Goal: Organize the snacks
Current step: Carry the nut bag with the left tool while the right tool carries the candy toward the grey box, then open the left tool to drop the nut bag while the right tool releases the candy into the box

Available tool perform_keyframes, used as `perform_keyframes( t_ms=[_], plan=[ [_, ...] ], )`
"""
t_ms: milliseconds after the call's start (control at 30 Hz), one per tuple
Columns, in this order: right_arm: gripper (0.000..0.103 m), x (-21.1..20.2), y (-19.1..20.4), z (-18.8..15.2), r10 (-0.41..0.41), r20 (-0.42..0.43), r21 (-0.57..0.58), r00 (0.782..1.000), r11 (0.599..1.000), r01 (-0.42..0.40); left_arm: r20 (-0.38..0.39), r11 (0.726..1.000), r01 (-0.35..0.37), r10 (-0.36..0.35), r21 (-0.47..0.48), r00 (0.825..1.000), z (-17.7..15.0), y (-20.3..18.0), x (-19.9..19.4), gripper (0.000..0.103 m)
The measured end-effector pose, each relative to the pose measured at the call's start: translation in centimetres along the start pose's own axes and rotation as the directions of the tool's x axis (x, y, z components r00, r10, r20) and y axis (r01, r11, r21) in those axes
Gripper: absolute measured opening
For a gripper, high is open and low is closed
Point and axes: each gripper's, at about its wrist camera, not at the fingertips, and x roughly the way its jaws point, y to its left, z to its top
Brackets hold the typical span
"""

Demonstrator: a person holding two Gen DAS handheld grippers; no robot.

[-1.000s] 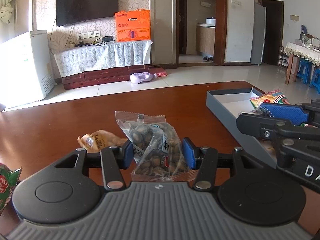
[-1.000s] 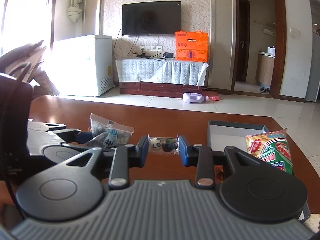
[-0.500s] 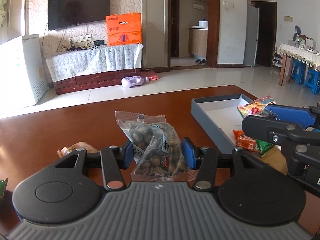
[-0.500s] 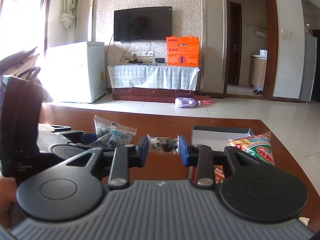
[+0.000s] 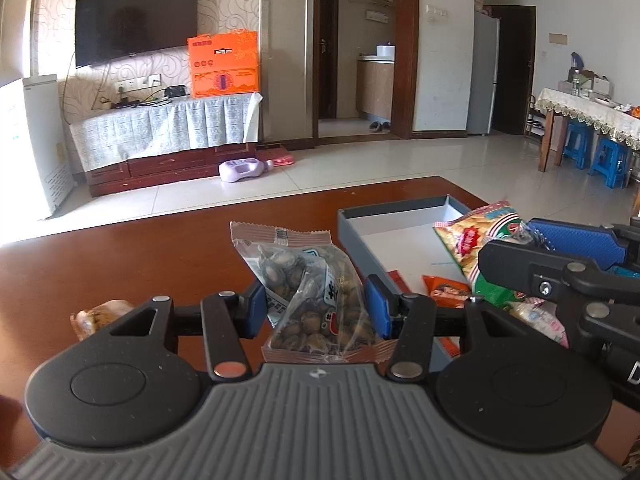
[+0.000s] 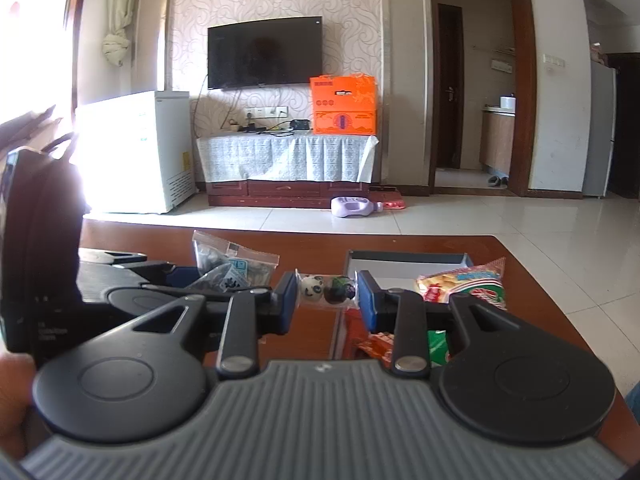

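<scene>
the left gripper [image 5: 316, 307] clamps a clear bag of brown nuts [image 5: 316, 292] above the bench [image 5: 120, 264]; the right gripper [image 6: 327, 298] pinches a clear candy packet [image 6: 326, 290] beside the grey tray [image 6: 404, 259].

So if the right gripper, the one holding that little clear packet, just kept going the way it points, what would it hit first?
Probably the grey tray. The right gripper, shut on the small clear packet, points slightly downward, with the tray's near left corner just ahead and a little right. Depth is hard to judge; it might meet bare table beside the tray instead.
</scene>
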Motion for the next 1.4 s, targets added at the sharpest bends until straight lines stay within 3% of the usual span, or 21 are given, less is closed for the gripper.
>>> perform_keyframes(
  t_ms=[400,733,1067,1400],
  plan=[
    [0.035,-0.1,-3.5,-0.6,-0.062,-0.017,0.048,0.998,0.997,0.062,0.002,0.998,0.054,-0.055,0.038,0.999,1.4,-3.9,4.1,0.057],
    [0.035,0.9,-4.2,-1.0,-0.081,-0.064,0.043,0.995,0.996,0.084,-0.010,0.995,0.087,-0.087,0.043,0.996,2.8,-5.7,8.7,0.057],
    [0.035,2.2,-4.8,-1.8,-0.084,-0.159,0.033,0.984,0.995,0.090,-0.028,0.986,0.151,-0.150,0.066,0.988,3.5,-7.9,12.1,0.057],
    [0.035,2.7,-5.0,-2.7,-0.080,-0.213,0.021,0.974,0.996,0.087,-0.055,0.984,0.159,-0.155,0.084,0.986,3.2,-9.4,14.3,0.058]
  ],
)
